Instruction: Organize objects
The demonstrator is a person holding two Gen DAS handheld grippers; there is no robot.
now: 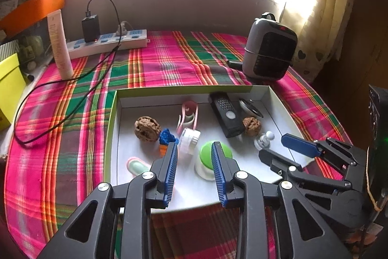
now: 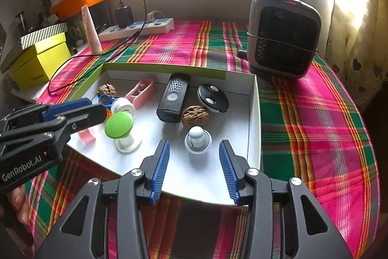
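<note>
A white shallow box lies on the plaid cloth and holds several small things: two walnuts, a black remote, a round black fob, a pink clip, a white jar, a green-capped knob and a white knob. My left gripper is open and empty over the box's near side, by the green-capped knob. My right gripper is open and empty, just short of the white knob.
A grey heater stands behind the box on the right. A power strip with a charger and a black cable lies at the back left, next to a cream tube. Yellow boxes and an orange tray stand at the left.
</note>
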